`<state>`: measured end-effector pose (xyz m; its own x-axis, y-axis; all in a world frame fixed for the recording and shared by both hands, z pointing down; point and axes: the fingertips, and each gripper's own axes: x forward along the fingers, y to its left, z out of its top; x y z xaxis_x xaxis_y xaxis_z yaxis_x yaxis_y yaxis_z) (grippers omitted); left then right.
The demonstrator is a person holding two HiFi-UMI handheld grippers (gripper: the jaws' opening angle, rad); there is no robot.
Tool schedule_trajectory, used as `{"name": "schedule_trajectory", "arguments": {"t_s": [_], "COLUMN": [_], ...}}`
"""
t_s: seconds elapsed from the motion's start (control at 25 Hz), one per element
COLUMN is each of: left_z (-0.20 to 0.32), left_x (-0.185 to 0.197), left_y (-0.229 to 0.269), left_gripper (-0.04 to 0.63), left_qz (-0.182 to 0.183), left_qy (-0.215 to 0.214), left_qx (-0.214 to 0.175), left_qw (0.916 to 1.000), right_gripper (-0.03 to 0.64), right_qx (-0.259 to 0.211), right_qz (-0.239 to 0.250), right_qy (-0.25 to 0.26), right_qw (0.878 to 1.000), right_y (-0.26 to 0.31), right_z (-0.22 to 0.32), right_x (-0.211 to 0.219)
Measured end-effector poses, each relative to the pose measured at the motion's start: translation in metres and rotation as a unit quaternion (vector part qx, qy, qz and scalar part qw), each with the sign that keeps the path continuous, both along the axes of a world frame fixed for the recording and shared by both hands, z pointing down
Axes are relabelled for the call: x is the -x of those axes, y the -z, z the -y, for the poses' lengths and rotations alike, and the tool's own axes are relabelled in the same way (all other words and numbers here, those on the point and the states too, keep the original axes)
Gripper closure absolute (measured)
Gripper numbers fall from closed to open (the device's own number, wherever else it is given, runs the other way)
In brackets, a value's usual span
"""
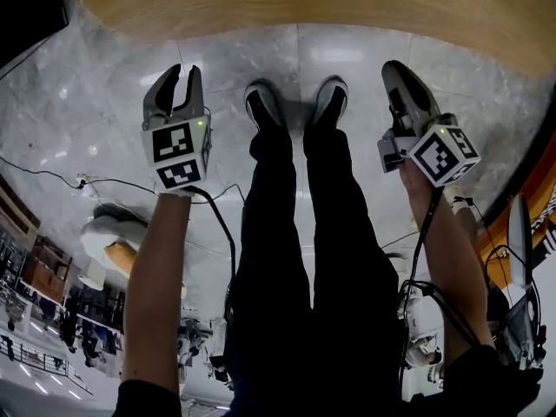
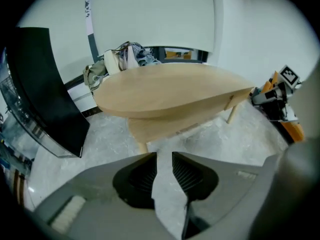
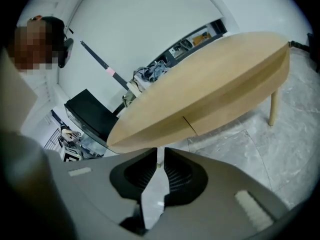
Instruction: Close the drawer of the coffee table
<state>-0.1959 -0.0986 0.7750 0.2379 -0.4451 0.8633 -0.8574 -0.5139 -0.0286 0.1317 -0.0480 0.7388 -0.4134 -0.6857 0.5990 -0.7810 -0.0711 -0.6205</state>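
Cropping coffee table (image 1: 295,3) in head view.

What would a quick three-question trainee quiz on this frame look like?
1. True or false: the left hand-held gripper grips a cloth.
2. The coffee table has a top that is: A) light wood, oval; B) black glass; C) white, square.
3. Compare it with the right hand-held gripper: which has its jaws wider apart?
Key: 1 false, nothing is between its jaws; 2 A; 3 left.
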Motion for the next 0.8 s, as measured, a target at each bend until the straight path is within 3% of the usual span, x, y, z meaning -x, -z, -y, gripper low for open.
{"name": "schedule_trajectory", "arguments": {"t_s": [0.16,0.24,0.4,0.6,0.8], "left_z": [-0.01,-0.015,-0.029,-0.038,-0.05], "left_x": [-0.032,-0.041,-0.064,-0.113,-0.126], "left_y": [0.071,0.114,0.212,0.341,0.464], "left_gripper": [0.491,0.49,0.491,0.491,0.491], "left_qz": [-0.078,-0.107,-0.137,-0.154,-0.18], "left_qy": [0.073,0.083,0.035,-0.035,-0.042], "left_qx": [0.005,-0.013,-0.077,-0.135,-0.199], "left_qw": [0.9943,0.9907,0.9869,0.9783,0.9626], "right_gripper": [0.571,0.572,0.574,0.58,0.581], "right_qx": [-0.027,-0.048,-0.118,-0.18,-0.236], "right_qz": [0.013,0.022,0.006,-0.057,-0.106], "right_qy": [0.002,0.012,0.066,0.115,0.113], "right_qw": [1.0,0.999,0.991,0.975,0.959], "right_y": [0.072,0.111,0.193,0.3,0.414], "right_z": [-0.002,-0.004,-0.018,-0.016,-0.01], "right_x": [0.003,0.018,0.052,0.048,0.045]}}
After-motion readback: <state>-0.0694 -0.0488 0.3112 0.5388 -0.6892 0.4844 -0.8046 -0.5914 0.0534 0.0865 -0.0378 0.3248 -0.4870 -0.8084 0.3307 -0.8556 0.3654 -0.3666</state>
